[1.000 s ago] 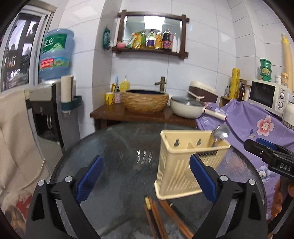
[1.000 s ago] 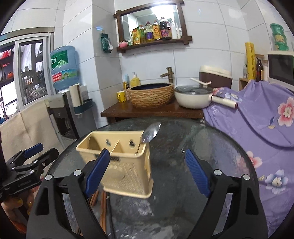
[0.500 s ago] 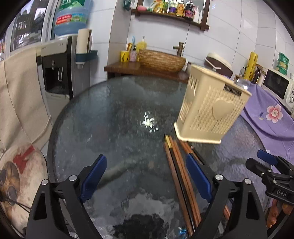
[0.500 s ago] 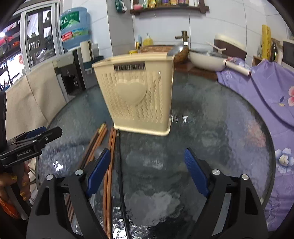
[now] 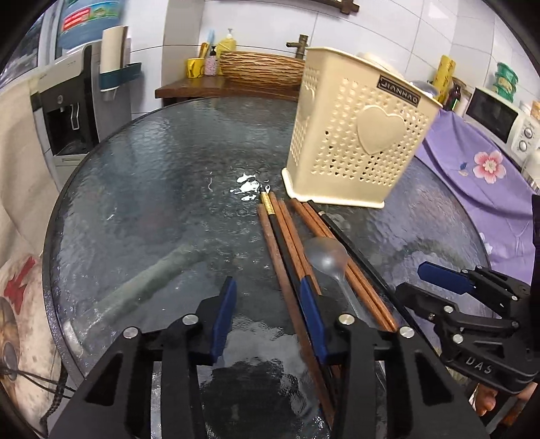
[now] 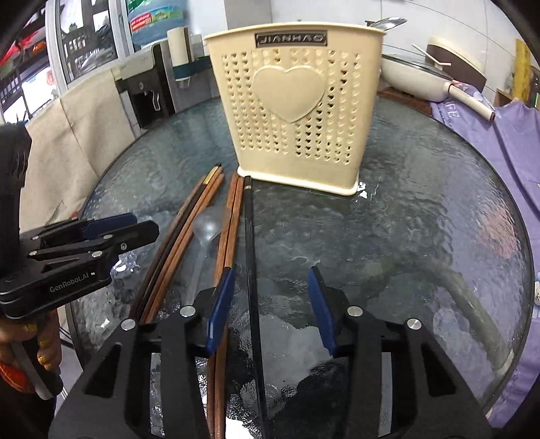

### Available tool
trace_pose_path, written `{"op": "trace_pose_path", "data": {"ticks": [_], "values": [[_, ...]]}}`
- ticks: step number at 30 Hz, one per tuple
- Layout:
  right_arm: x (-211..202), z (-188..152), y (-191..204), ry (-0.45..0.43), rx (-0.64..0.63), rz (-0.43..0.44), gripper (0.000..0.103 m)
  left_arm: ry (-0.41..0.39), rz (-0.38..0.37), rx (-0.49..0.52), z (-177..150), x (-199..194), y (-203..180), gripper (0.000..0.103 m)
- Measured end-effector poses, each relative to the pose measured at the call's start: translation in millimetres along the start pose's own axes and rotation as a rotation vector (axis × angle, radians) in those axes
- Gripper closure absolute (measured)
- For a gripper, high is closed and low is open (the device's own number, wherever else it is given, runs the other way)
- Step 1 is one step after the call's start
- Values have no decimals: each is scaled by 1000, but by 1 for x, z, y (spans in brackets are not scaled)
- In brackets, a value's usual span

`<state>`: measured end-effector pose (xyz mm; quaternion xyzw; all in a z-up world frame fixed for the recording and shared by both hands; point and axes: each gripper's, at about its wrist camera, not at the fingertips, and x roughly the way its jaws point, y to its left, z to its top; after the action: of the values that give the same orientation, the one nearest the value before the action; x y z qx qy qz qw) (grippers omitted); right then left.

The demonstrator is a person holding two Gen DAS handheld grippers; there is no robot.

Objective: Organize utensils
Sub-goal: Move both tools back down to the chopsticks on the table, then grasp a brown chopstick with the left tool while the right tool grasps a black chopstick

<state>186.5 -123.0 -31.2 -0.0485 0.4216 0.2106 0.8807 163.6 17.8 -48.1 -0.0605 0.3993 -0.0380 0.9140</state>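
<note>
A cream perforated utensil holder (image 5: 357, 131) with a heart stands on the round glass table (image 5: 152, 189); it also shows in the right wrist view (image 6: 297, 111), with a metal spoon (image 6: 384, 23) in it. Several brown and black chopsticks (image 5: 287, 236) and a clear plastic spoon (image 5: 329, 260) lie in front of it. My left gripper (image 5: 266, 320) is open, low over the chopsticks' near ends. My right gripper (image 6: 270, 310) is open, its fingers either side of a black chopstick (image 6: 249, 236). The chopsticks (image 6: 189, 229) and the clear spoon (image 6: 209, 226) also show there.
A water dispenser (image 5: 71, 101) stands left of the table. A wooden counter with a woven basin (image 5: 260, 69) is behind. A purple flowered cloth (image 5: 486, 169) and a microwave (image 5: 496, 118) are at the right. A white pan (image 6: 418, 77) sits behind the holder.
Both grippers have come down low toward the table and closer to the chopsticks. The holder now looms higher in both views. Both stay open and empty.
</note>
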Motion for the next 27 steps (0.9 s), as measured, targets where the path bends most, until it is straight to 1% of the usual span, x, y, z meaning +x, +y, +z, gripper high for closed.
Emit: {"op": "trace_pose_path", "data": {"ticks": [3, 5, 8, 10, 12, 14, 21, 23, 27], "values": [[4, 1, 0, 22, -3, -2, 61, 23, -6, 12, -1, 5, -4, 70], [5, 1, 2, 31, -11, -2, 62, 31, 9, 26, -3, 8, -6, 75], [8, 1, 2, 45, -21, -17, 65, 39, 11, 28, -3, 12, -7, 78], [10, 2, 3, 54, -24, -14, 67, 41, 23, 33, -3, 12, -8, 79], [12, 2, 5, 57, -38, -33, 70, 42, 24, 36, -3, 12, -7, 79], [12, 3, 5, 63, -45, -44, 72, 45, 37, 41, -2, 13, -8, 79], [16, 8, 5, 80, -59, -50, 72, 68, 60, 47, 9, 17, -5, 79], [20, 13, 10, 86, -82, -52, 72, 74, 60, 65, 15, 22, -8, 79], [28, 25, 17, 103, -107, -38, 72, 88, 55, 61, 27, 32, -7, 79]]}}
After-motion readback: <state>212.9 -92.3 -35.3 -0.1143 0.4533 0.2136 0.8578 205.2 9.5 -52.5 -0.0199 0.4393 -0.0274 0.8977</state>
